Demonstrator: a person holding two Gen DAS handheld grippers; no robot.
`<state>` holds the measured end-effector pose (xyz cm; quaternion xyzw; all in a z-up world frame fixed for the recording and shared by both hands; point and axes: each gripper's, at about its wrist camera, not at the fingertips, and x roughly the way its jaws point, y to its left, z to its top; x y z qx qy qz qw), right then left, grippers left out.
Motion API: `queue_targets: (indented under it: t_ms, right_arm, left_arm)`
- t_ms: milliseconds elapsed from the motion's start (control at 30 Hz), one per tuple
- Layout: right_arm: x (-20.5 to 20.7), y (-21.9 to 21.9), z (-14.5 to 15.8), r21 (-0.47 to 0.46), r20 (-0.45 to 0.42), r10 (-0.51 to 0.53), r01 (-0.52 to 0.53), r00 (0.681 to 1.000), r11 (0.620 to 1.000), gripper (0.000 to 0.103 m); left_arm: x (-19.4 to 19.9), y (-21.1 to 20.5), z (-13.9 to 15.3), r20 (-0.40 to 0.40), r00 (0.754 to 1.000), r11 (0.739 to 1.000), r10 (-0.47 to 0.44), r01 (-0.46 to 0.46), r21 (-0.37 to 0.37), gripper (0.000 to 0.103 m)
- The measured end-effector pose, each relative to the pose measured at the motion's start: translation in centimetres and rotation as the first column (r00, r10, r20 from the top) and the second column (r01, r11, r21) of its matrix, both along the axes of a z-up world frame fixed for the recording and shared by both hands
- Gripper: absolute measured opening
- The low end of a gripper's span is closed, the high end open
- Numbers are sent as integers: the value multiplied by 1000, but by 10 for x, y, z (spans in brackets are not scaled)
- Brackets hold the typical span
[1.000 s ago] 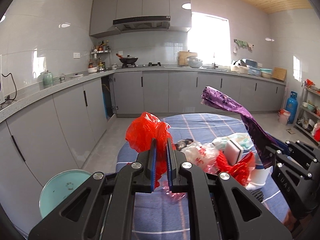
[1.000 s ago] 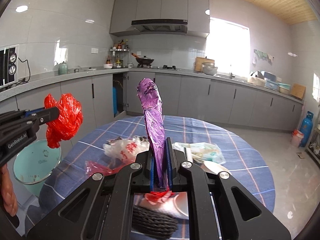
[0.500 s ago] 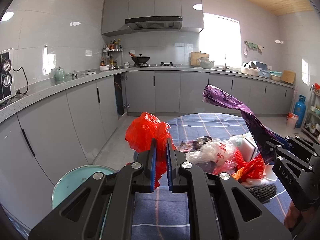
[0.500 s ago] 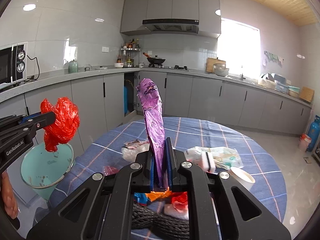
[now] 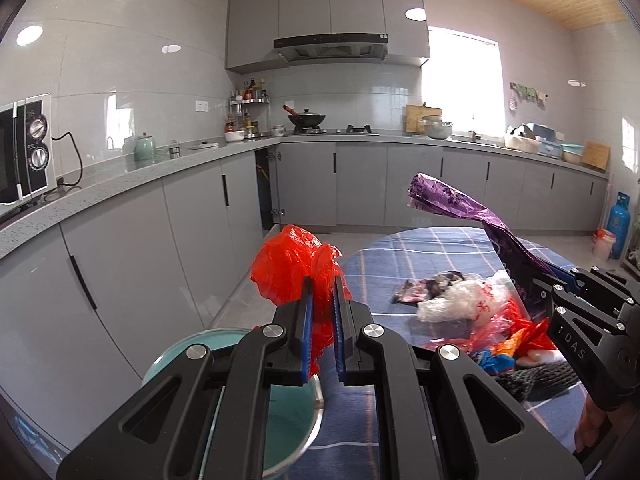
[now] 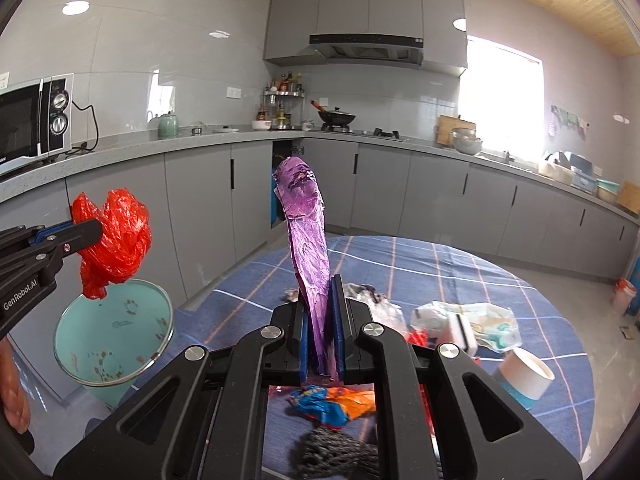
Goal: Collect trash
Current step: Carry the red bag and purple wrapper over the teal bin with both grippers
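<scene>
In the left wrist view, the left gripper (image 5: 320, 292) is clamped on a crumpled red plastic bag (image 5: 294, 268), which bulges up and to the left above its blue pads. Below and slightly left of the fingers sits a teal bin (image 5: 288, 420), its open mouth partly hidden under the gripper body. To the right lies a round table with a blue checked cloth (image 5: 420, 248), carrying a pile of trash: a clear plastic bag (image 5: 460, 300), red and orange wrappers (image 5: 516, 332) and a dark knitted scrap (image 5: 532, 380). Further right, the right gripper (image 5: 560, 280) grips a purple wrapper (image 5: 460, 204) that rises up and to the left from it.

In the right wrist view, the right gripper (image 6: 320, 312) is closed on the purple wrapper (image 6: 306, 232), which stands almost upright between its pads. Far to the left, the left gripper (image 6: 94, 228) holds the red plastic bag (image 6: 114, 240) just above the teal bin (image 6: 116, 340), the bag's lower tip hanging over the bin's rim. Ahead and right on the table (image 6: 440, 264) lie a crumpled food packet (image 6: 480, 320) and a paper cup (image 6: 524, 376) on its side. Directly beneath the gripper are a blue and orange wrapper (image 6: 332, 400) and the dark knitted scrap (image 6: 336, 452).
</scene>
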<state>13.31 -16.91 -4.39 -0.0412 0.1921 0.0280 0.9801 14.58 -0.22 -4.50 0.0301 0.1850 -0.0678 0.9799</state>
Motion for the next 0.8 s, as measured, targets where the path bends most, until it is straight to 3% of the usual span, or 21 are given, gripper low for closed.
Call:
queue_targets:
  t_ms: [800]
  right_arm:
    - [36, 62, -5, -40, -38, 101, -103, 994, 994, 11]
  left_arm:
    - [9, 74, -2, 11, 989, 988, 148, -148, 44, 9]
